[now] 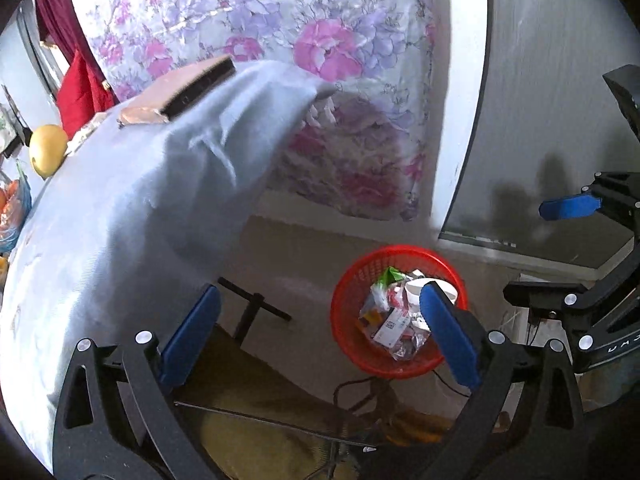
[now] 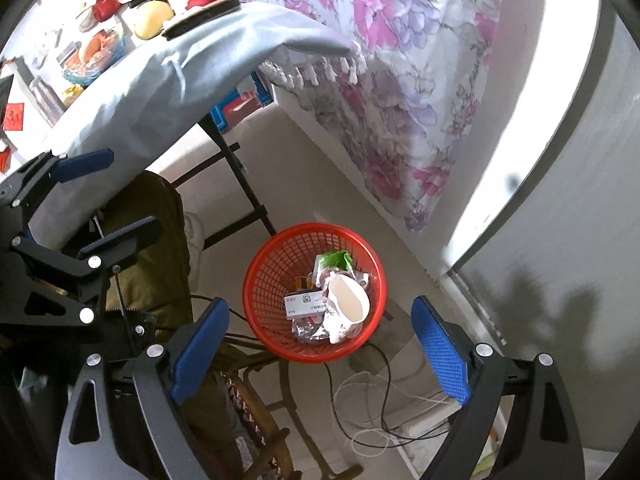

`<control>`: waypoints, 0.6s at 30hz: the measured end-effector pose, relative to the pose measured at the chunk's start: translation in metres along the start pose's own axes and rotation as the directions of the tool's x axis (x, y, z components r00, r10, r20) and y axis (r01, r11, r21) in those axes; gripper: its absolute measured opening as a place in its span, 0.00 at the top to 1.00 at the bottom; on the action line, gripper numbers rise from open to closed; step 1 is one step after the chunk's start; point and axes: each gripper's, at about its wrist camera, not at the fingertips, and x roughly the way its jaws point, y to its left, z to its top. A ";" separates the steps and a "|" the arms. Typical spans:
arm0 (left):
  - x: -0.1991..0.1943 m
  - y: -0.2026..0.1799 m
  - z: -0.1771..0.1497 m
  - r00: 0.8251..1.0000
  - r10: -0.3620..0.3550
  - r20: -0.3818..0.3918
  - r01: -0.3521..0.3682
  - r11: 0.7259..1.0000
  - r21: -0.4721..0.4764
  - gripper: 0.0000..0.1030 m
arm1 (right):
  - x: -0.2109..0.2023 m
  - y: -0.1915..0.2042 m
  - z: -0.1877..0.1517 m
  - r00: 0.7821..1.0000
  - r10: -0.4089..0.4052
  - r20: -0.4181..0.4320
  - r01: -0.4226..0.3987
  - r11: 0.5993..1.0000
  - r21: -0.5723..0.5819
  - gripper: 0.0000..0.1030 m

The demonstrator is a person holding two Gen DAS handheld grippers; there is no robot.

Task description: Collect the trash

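A red mesh basket (image 1: 347,320) (image 2: 260,280) stands on the tiled floor below both grippers. It holds trash: a white paper cup (image 2: 347,303), a green wrapper (image 2: 335,260), a printed card (image 2: 304,302) and foil scraps. My left gripper (image 1: 320,336) hangs open above and to the left of the basket, nothing between its blue pads; from the right wrist it shows at the left edge (image 2: 104,200). My right gripper (image 2: 320,346) is open over the basket and empty; it shows at the right edge (image 1: 556,248).
A table under a pale blue cloth (image 1: 120,220) (image 2: 160,80) carries a brown board (image 1: 180,88), a yellow fruit (image 1: 48,150) and food containers. A floral curtain (image 1: 280,40) hangs behind. Black table legs (image 2: 240,184), an olive chair cushion (image 2: 160,264) and floor cables (image 2: 360,420) surround the basket.
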 end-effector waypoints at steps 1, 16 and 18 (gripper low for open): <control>0.003 -0.001 0.000 1.000 -0.003 -0.009 0.003 1.000 0.001 0.07 | 0.002 -0.003 -0.001 1.000 0.009 -0.004 -0.009 1.000 0.013 0.12; 0.020 -0.004 0.003 0.997 -0.050 -0.065 0.050 0.999 -0.012 0.07 | 0.014 -0.008 -0.007 0.999 0.042 -0.024 -0.041 0.998 0.050 0.11; 0.021 -0.004 0.003 0.996 -0.054 -0.067 0.053 0.999 -0.013 0.07 | 0.015 -0.009 -0.007 0.998 0.048 -0.028 -0.046 0.997 0.056 0.11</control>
